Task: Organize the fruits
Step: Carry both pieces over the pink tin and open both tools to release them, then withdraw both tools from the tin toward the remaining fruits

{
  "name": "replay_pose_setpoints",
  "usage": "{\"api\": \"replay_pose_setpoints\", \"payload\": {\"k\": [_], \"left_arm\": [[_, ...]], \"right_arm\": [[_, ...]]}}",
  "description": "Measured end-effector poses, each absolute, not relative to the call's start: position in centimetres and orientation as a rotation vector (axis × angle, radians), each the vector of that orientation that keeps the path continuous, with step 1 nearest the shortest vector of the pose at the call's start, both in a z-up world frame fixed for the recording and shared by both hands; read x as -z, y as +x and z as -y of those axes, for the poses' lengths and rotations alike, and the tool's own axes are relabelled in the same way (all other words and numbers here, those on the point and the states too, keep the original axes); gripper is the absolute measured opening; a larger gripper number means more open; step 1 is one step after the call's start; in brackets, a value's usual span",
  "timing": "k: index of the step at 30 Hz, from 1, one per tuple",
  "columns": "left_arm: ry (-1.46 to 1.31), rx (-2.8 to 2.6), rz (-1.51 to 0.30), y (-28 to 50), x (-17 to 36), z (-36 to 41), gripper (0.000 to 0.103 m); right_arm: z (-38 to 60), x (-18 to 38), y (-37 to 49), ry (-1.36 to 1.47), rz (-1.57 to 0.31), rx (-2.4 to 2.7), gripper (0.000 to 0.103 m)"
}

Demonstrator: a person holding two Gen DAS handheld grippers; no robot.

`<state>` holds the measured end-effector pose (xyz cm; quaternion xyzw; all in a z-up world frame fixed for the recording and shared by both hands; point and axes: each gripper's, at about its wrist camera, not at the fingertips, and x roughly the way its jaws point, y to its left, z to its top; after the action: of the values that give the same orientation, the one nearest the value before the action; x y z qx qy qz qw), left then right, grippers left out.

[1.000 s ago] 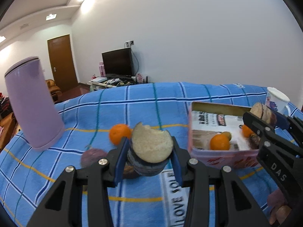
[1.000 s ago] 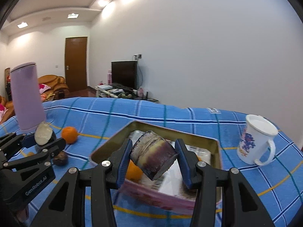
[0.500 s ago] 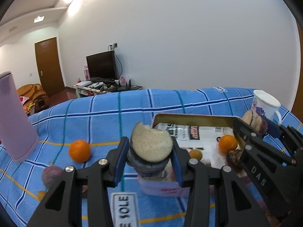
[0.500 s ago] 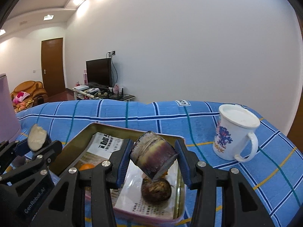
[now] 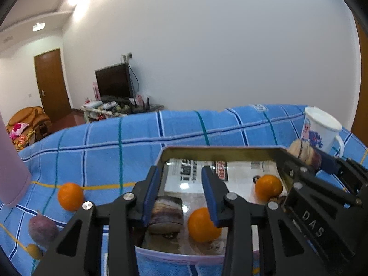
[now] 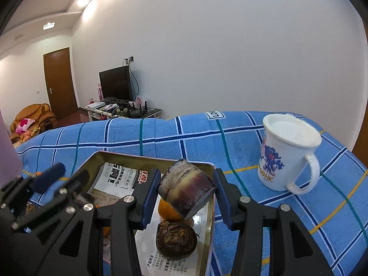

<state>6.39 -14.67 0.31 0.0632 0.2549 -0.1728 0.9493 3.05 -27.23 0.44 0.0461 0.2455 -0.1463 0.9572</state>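
- The blue checked cloth covered the whole work surface, and a white mug with a blue print stood on it at the far right, well apart from the fruit.
- A rectangular tin tray lined with printed paper lay in the middle of the cloth.
- The left gripper hung over the tray's near left corner with its jaws apart and nothing between them.
- The right gripper was clamped on a cut purple-skinned chunk, held above the tray's right end.
- A second cut chunk lay in the tray just under the left gripper's fingers.
- Two oranges sat in the tray, one near, one further right.
- A dark wrinkled fruit rested in the tray below the held chunk.
- On the cloth left of the tray lay a loose orange and, nearer, a purple fruit.
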Motion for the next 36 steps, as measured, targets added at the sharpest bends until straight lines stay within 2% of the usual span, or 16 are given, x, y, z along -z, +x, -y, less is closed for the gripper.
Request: {"api": "replay_pose_setpoints", "payload": {"k": [4,5,6,8,10,15,19,24,26,28,36], "left_arm": [[0.092,0.362,-0.503,6.4,-1.0,13.5,0.042],[0.056,0.366,-0.508,6.6,-1.4,12.6,0.051],[0.023,0.362,-0.512,6.8,-1.8,11.7,0.067],[-0.03,0.325,-0.492,6.8,-2.5,9.7,0.079],[-0.045,0.249,-0.457,7.0,-3.3,7.8,0.081],[-0.036,0.085,-0.421,7.2,-3.8,5.1,0.095],[-0.037,0.093,-0.472,7.0,-2.4,5.2,0.095],[-0.014,0.117,-0.481,6.3,-1.5,6.2,0.096],[-0.012,0.116,-0.477,5.9,-1.3,6.2,0.096],[-0.01,0.126,-0.468,5.6,-1.3,6.4,0.096],[0.108,0.116,-0.415,4.1,-1.0,8.4,0.096]], "right_arm": [[27.4,-0.5,3.1,0.119,-0.499,0.262,0.049],[27.5,-0.5,3.1,0.127,-0.498,0.249,0.049],[27.5,-0.4,3.1,0.134,-0.499,0.234,0.049],[27.3,-0.4,3.3,0.143,-0.509,0.197,0.049],[27.0,-0.3,3.5,0.142,-0.518,0.162,0.049],[25.9,0.0,4.3,0.128,-0.543,0.091,0.049],[25.7,0.2,4.4,0.146,-0.556,0.047,0.05],[26.4,-0.5,3.1,0.197,-0.452,0.051,0.054],[26.8,-1.1,2.1,0.196,-0.386,0.104,0.072],[27.1,-1.5,1.3,0.204,-0.335,0.149,0.076],[26.9,-1.9,0.2,0.208,-0.298,0.181,0.077]]}}
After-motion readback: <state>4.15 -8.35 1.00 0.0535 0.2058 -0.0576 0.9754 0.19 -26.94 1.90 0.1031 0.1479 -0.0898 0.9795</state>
